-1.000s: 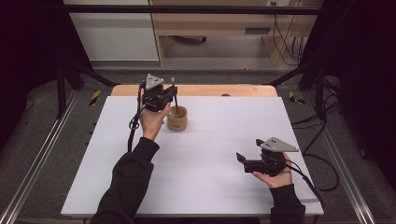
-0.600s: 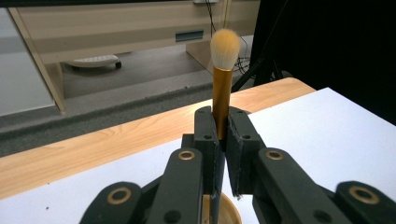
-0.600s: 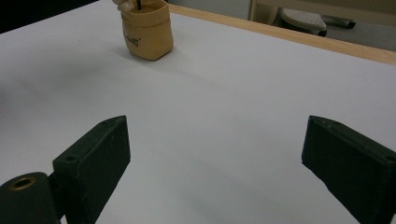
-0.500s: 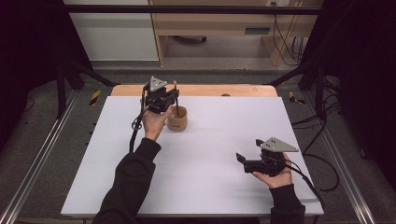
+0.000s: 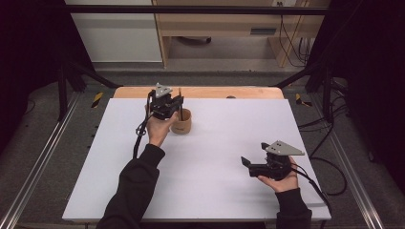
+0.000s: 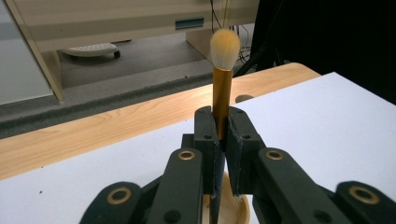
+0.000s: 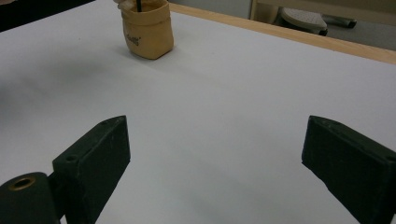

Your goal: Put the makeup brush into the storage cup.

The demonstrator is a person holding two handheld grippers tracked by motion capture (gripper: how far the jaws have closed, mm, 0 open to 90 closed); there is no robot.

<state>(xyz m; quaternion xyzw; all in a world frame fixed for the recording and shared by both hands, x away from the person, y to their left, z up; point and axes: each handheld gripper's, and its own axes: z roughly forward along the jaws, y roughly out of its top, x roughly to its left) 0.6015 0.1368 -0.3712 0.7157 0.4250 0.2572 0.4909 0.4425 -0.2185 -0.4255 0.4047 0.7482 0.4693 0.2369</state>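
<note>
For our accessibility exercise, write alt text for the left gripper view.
Two black jaws of the left tool clamp an upright makeup brush, bristles up, directly above a wooden cup on a white table.

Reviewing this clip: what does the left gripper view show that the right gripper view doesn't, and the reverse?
Left gripper view: the left gripper shut on a makeup brush held upright, cream bristle head on top, gold handle between the fingers, directly above the cup's open rim.

Right gripper view: the right gripper open and holding nothing, and the tan cup from the side, with printed lettering and a dark stick rising from it.

Both: the white table surface, its wooden edge, and the cup.
</note>
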